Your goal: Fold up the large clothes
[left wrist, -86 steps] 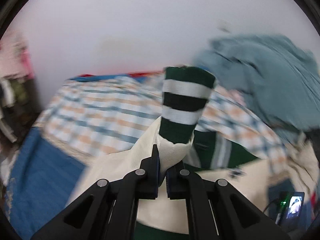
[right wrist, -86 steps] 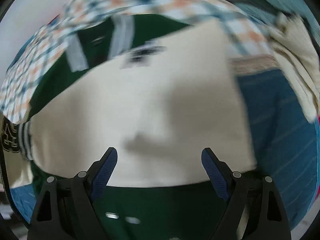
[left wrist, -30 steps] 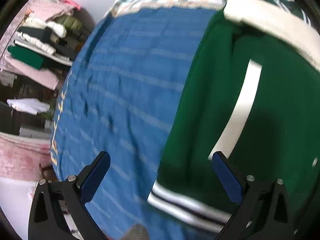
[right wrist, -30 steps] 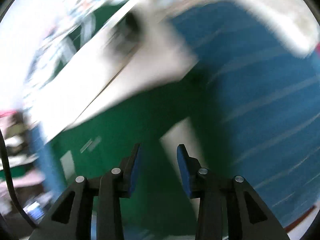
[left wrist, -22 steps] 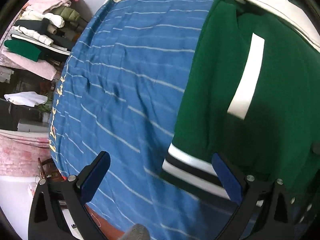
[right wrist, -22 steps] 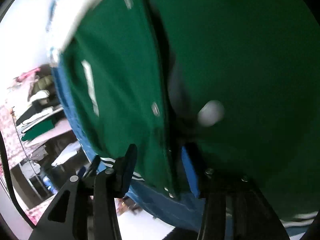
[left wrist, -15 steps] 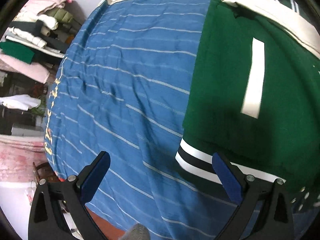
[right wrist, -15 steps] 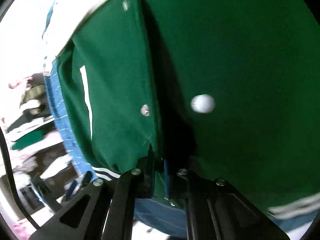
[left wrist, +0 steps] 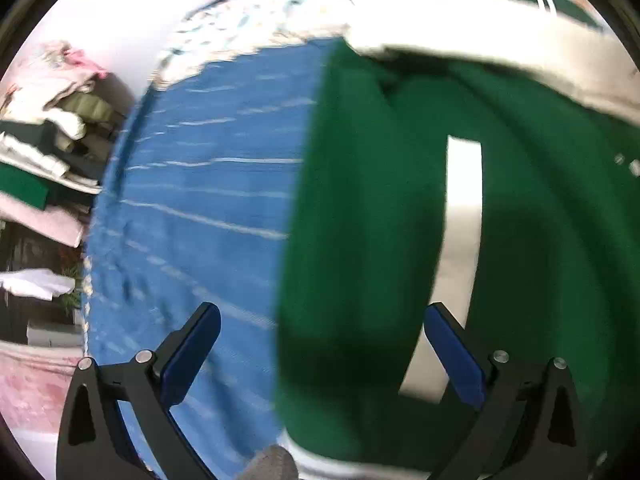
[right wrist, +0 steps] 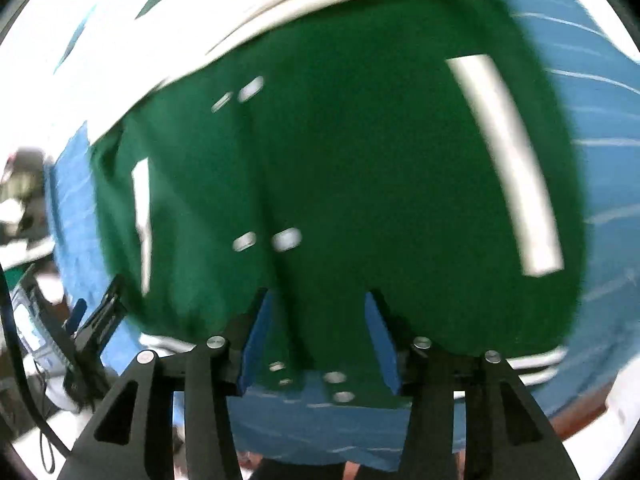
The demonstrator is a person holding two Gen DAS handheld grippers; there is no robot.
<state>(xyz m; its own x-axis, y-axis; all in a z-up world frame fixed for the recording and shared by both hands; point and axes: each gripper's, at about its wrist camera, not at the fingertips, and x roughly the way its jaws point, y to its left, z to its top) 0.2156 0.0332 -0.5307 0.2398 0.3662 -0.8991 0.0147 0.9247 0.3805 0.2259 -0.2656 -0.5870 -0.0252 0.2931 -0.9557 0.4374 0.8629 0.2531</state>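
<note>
Green jacket on blue bedspread — hem beneath right gripper, jaws opening, nothing pinched; left gripper spread wide over jacket's edge.

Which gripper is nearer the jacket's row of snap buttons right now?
Right. The right gripper, its jaws opening, straddles the snap buttons; the left gripper hangs over the green jacket's side edge.

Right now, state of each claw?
Left claw: open wide, holding nothing, above the green jacket.
Right claw: jaws opening, nothing gripped, jacket front below them.
</note>
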